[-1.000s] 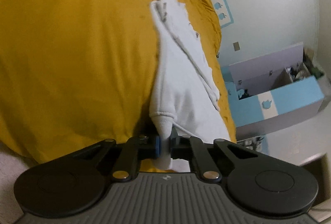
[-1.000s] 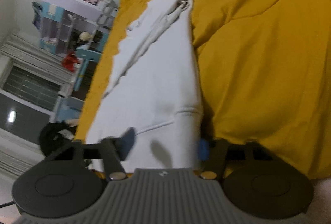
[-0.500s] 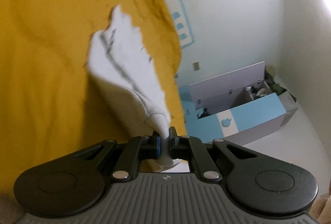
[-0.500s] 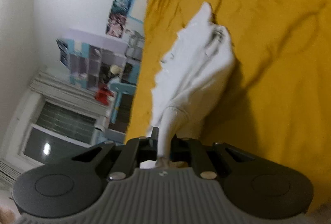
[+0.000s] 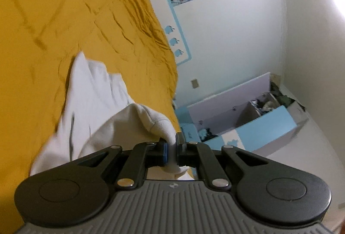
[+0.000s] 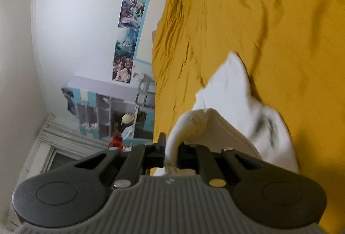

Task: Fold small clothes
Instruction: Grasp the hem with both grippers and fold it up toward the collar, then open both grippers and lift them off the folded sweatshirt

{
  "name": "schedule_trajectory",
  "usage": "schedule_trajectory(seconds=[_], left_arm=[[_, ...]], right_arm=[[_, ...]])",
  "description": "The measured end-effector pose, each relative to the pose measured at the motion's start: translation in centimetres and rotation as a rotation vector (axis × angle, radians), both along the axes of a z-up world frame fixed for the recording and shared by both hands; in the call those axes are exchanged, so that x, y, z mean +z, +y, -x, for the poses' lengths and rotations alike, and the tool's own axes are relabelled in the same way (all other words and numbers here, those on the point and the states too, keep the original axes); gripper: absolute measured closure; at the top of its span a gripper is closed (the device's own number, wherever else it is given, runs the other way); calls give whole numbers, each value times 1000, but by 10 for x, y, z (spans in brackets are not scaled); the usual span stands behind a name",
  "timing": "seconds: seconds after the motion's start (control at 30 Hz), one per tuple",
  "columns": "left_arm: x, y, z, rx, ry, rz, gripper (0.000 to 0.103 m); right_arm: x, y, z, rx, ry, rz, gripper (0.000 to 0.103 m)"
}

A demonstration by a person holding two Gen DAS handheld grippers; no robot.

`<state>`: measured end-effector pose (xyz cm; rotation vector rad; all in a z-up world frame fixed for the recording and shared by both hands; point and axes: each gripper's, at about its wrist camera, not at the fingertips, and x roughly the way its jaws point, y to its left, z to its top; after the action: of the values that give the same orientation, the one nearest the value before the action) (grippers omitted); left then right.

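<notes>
I am working over the bed (image 5: 64,18), its mustard cover (image 6: 280,18) filling most of both views, and I am taking it as my landmark. The white garment (image 5: 90,100) is trailing across the cover near the bed's wall-side edge, its far end resting on the fabric while its near end is lifting off.

The left hand-held gripper (image 5: 170,147) is clamped on one bunched corner of the garment, and the right hand-held gripper (image 6: 172,152) is pinching the other corner, having just been closing onto it. I am judging the grips as thin: each is biting only a twisted nub of cloth, so a quick pull could be slipping a corner free and letting the fold collapse. The dragging far end could also be catching on the rumpled cover and skewing the fold line.

Beyond the bed's edge, the left wrist view is showing an open blue-and-white storage box (image 5: 258,117); only the right wrist view is giving me the cubby shelf (image 6: 103,108) and a window (image 6: 54,152).
</notes>
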<state>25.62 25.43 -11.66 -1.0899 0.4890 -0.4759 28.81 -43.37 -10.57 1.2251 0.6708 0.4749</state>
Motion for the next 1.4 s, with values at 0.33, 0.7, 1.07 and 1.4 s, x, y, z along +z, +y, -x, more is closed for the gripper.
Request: schedule_trajectory(seconds=[0.33, 0.7, 1.07, 1.4], left_arm=[[-46, 18, -121, 74, 140, -61, 96], [-35, 34, -121, 141, 220, -99, 71], [6, -40, 29, 39, 289, -210, 55], [-36, -68, 59, 242, 469, -108, 50]], right_arm=[[-32, 47, -162, -43, 54, 139, 100], [-41, 43, -176, -204, 116, 366, 43], [4, 47, -12, 47, 81, 467, 38], [-63, 48, 29, -21, 251, 299, 40]])
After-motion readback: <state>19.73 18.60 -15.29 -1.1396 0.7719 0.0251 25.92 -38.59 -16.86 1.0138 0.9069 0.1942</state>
